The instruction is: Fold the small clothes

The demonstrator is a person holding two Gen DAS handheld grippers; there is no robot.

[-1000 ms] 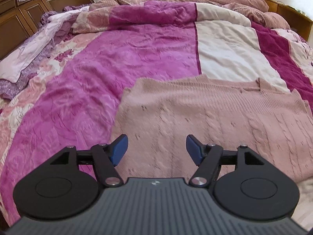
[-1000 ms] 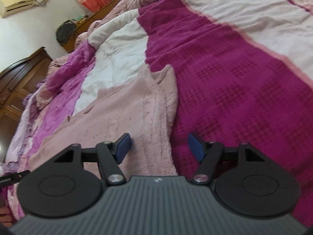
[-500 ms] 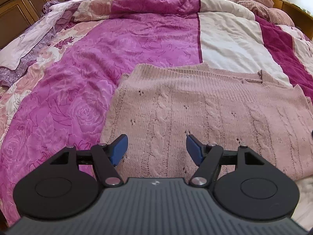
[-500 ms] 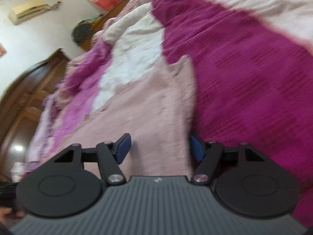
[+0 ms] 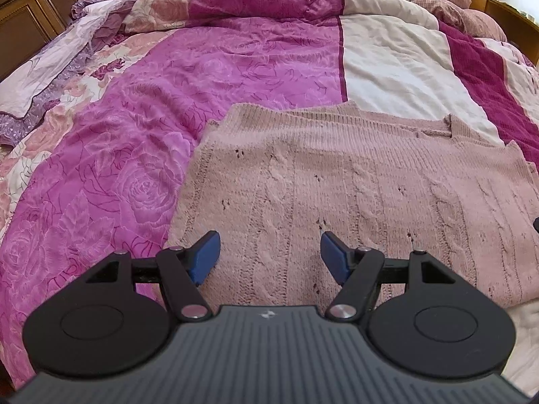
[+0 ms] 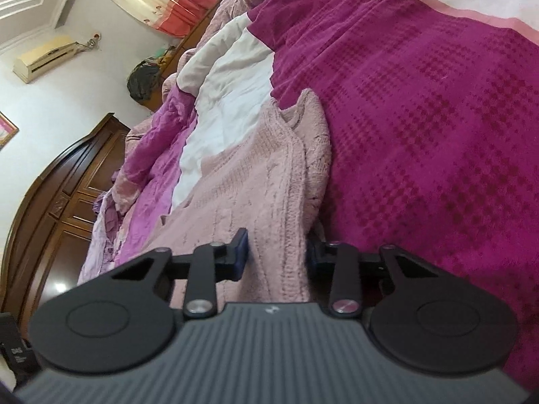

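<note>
On bed, near edge: pink cable-knit sweater spread flat over magenta and cream quilts, knit thick, a few small dark holes, far hem slightly rucked. Right gripper at sweater's right edge, jaws just closing, a ridge of knit bunched between them, pads seemingly pressing on it. Left gripper poised over near left part, jaws wide apart, nothing held. Risks, judged: only top layer pinched, so lower layer left behind on lift; bulky knit slipping from shallow bite; uneven fold if left side unsecured; quilt snagged along with garment.
</note>
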